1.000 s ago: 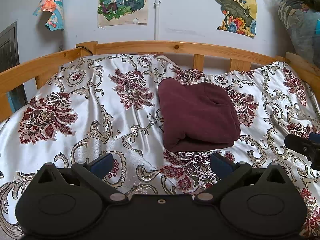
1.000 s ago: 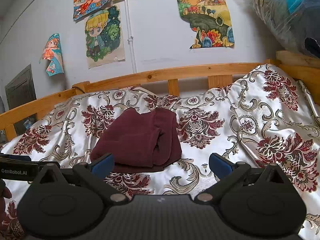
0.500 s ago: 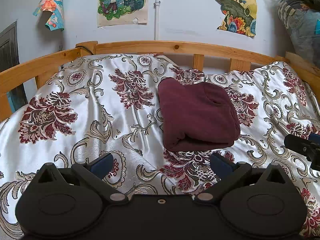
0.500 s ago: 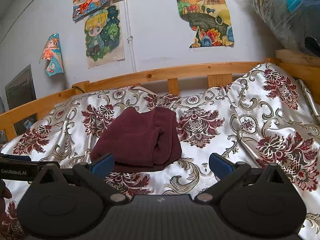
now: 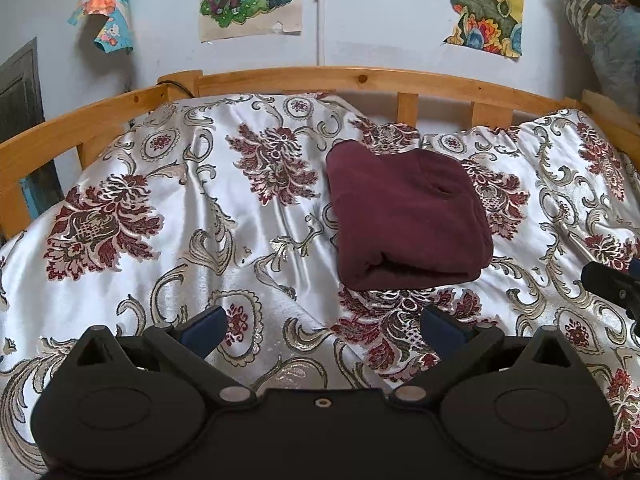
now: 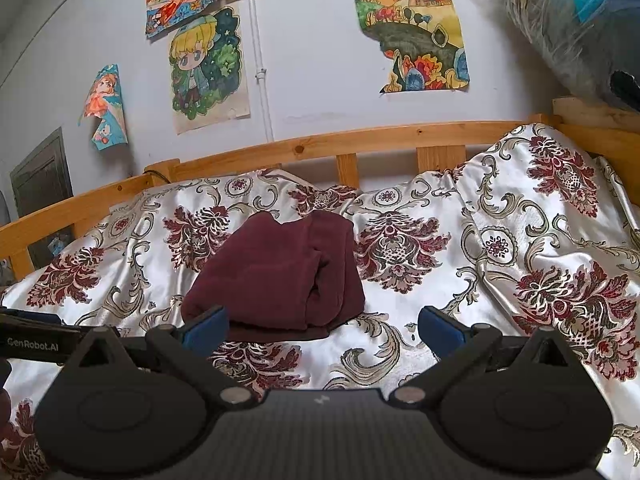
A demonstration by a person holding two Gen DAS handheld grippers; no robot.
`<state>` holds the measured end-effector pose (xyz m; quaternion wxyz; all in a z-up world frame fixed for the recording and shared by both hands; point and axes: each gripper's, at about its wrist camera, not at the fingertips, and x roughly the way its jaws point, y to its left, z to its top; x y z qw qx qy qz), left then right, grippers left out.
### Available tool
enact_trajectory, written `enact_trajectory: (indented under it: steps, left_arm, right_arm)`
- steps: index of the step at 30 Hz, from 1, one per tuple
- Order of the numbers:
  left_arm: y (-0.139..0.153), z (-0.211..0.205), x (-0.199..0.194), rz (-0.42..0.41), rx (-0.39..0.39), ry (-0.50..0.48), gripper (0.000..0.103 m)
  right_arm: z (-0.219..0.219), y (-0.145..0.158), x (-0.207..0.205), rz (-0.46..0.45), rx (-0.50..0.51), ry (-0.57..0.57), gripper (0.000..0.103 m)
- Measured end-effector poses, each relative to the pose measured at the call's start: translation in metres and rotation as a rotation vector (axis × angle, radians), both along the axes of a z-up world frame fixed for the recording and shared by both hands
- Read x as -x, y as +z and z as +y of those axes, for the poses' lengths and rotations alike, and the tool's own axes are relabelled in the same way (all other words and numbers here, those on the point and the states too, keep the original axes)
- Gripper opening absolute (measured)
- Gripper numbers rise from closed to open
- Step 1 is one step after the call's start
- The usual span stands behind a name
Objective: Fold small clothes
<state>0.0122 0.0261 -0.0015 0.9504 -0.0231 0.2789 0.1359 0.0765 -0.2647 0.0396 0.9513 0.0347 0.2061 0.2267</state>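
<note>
Maroon fleece garment lies folded into a thick, roughly square bundle on the bed, toward the headboard side of the middle, with its rounded folded edge facing the cameras and a layered seam running down its top. It rests on a shiny white satin bedspread patterned with dark red flowers and grey-gold scrolls; the cloth is wrinkled around it. In the right wrist view the garment sits just beyond the left blue pad.

Left gripper hovers low over the bedspread in front of the garment, its 2 blue-padded fingers spread wide apart and holding nothing. Right gripper is likewise wide open and empty, near the garment's front edge without touching it. Each gripper's black body shows at the edge of the other's view.

Behind the bedspread runs a wooden bed rail, and on the pale wall above hang several cartoon posters. A plastic-wrapped bundle sits at the upper right.
</note>
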Motion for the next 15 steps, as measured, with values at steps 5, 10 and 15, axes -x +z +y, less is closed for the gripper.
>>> enact_trajectory:
  steps: [5, 10, 15]
  left_arm:
    - [-0.0005, -0.0010, -0.0007, 0.011, -0.003, -0.012, 0.102]
    - [-0.0020, 0.0008, -0.0015, 0.023, 0.014, -0.010, 0.102]
    - [-0.0025, 0.0001, -0.0020, 0.023, 0.008, -0.013, 0.102]
  right_arm:
    - [-0.0003, 0.0007, -0.0010, 0.003, 0.000, 0.001, 0.103]
    - [0.0006, -0.0009, -0.0006, 0.014, 0.002, 0.001, 0.103]
    - [0.0017, -0.0031, -0.0032, 0.039, 0.013, -0.009, 0.103]
